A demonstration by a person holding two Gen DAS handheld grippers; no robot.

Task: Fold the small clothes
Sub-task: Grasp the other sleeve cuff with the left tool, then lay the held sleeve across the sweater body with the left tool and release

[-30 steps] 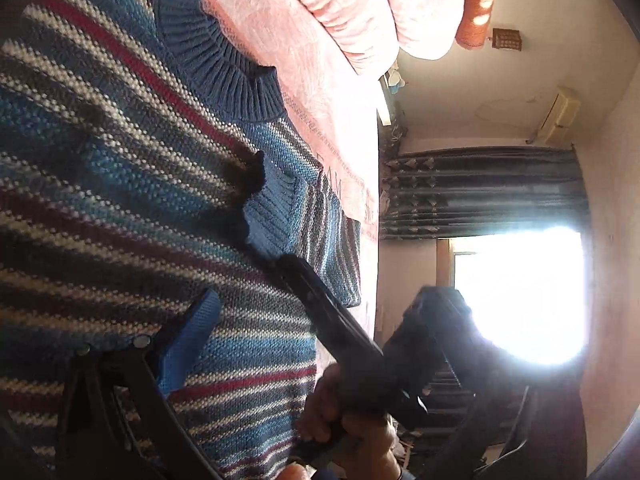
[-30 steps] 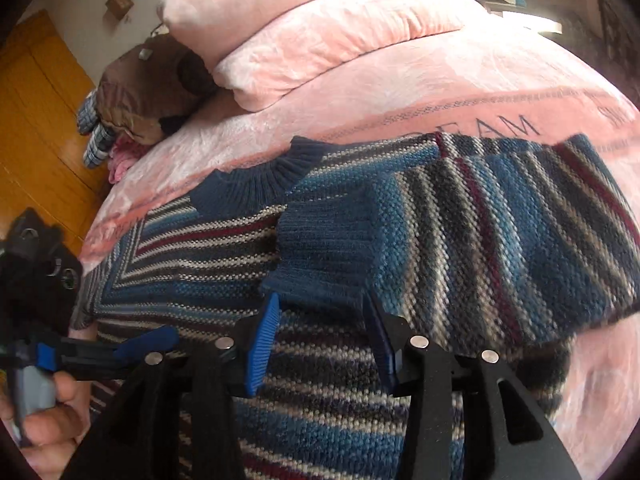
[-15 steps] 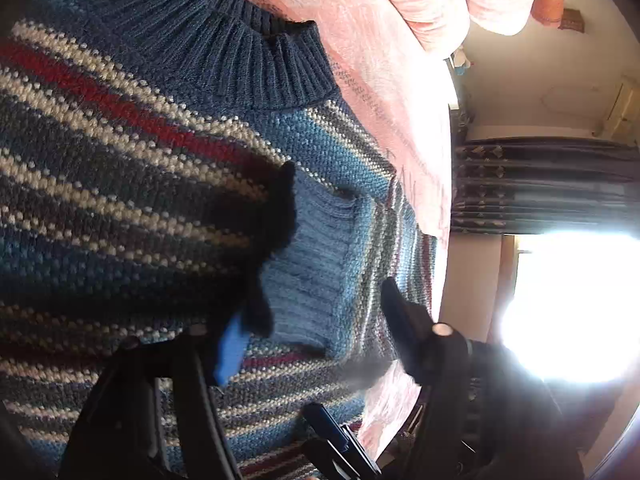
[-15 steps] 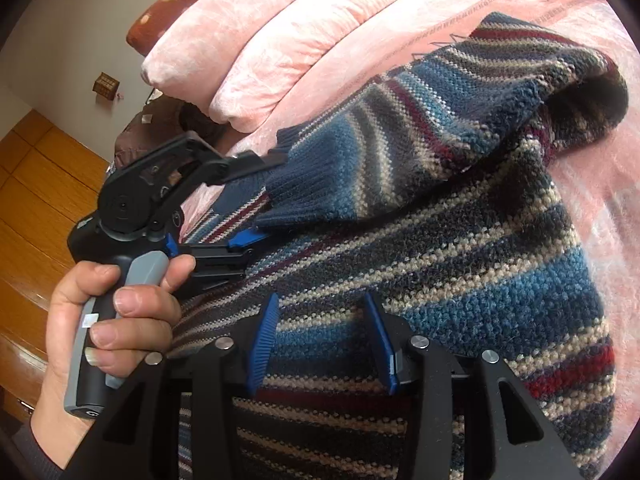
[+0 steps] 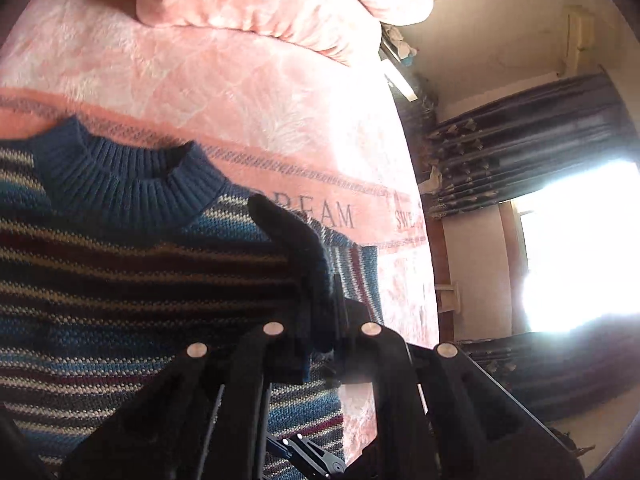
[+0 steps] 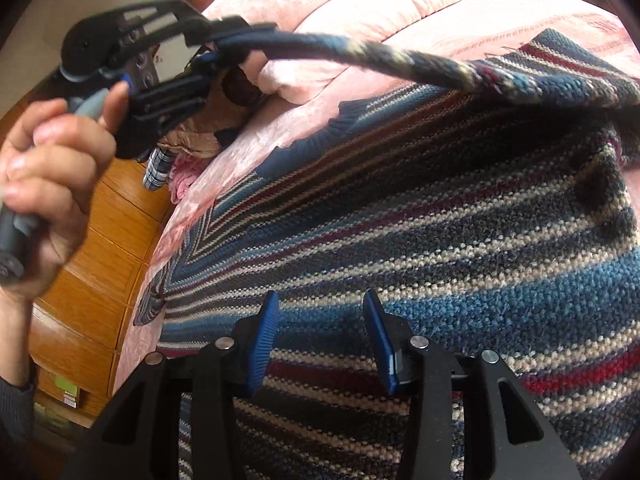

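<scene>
- Left wrist view: the left gripper (image 5: 320, 332) is pinching the dark blue cuff (image 5: 304, 256) of the striped sweater (image 5: 120, 292), which rises straight ahead from between its fingers. The sweater's body lies flat on the pink bed cover (image 5: 240, 92) ahead and to the left, with its collar (image 5: 124, 184) beyond.
- Right wrist view: the right gripper (image 6: 320, 340) is spread and holds nothing, just above the sweater's body. Up and to its left, a hand (image 6: 48, 168) holds the left gripper, with the sleeve (image 6: 400, 60) lifted clear of the sweater.
</scene>
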